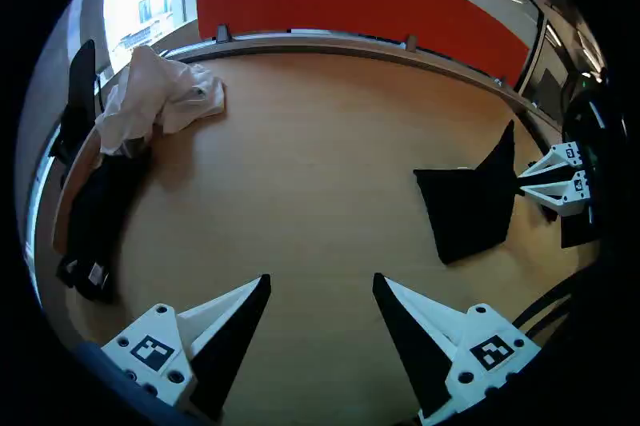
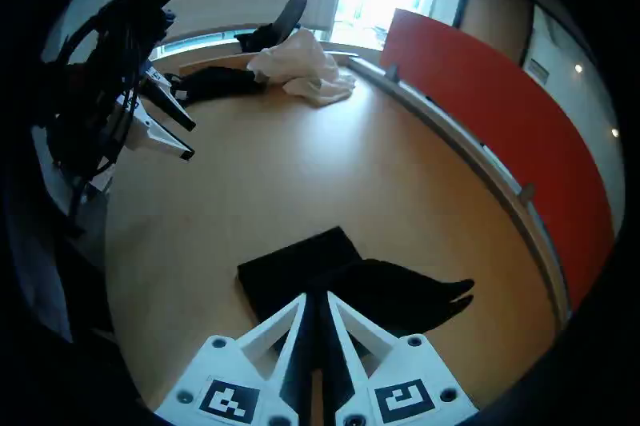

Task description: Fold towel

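A black towel (image 1: 468, 210) lies partly folded on the wooden table (image 1: 320, 146), one corner pulled up into a peak. My right gripper (image 2: 316, 302) is shut on that raised edge of the black towel (image 2: 320, 262); in the left gripper view it shows as the right gripper (image 1: 524, 182) at the towel's right side. My left gripper (image 1: 320, 282) hangs open over bare table, well to the left of the towel, with nothing between its fingers. In the right gripper view the left gripper (image 2: 190, 141) appears far off, held by a person's hand.
A crumpled white cloth (image 1: 160, 94) (image 2: 308, 66) lies at the far table corner beside a dark garment (image 1: 100, 210) (image 2: 216, 82). A red partition (image 1: 360, 2) (image 2: 512, 138) runs along the table's far edge. A black chair (image 1: 80, 98) stands past the corner.
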Demonstrator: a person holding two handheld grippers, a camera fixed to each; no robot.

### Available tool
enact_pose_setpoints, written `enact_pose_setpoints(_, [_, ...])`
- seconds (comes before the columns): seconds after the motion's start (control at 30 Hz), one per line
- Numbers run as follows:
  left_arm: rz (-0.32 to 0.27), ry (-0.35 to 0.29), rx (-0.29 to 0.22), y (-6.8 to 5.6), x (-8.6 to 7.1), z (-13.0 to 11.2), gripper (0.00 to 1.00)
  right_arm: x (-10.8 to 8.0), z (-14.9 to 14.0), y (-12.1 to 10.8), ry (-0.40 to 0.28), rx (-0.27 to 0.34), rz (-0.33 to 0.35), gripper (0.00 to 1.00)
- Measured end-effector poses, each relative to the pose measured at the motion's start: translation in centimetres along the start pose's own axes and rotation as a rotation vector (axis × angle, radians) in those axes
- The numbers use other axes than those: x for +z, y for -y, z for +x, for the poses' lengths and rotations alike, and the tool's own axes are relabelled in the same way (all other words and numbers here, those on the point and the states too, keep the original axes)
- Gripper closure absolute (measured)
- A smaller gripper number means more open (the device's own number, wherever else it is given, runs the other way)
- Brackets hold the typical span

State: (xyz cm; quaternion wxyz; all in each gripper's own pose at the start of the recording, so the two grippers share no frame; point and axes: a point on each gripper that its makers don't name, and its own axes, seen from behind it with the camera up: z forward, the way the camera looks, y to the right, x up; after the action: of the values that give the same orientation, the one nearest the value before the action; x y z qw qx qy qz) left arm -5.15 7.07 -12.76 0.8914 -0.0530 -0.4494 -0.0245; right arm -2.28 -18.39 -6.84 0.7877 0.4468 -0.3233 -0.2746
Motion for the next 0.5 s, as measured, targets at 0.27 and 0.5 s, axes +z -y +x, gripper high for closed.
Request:
enact_pose_setpoints(0.27, [0.026, -0.005, -0.024, 1.5, -0.8, -0.6, 0.06, 2.4, -0.1, 1.9, 0.019, -0.012, 0.056, 0.94])
enact_pose_setpoints(0.5, [0.039, -0.002, -0.044, 2.3, -1.0, -1.1, 0.06, 3.3, -1.3, 2.2, 0.058, 0.019, 0.065, 0.41])
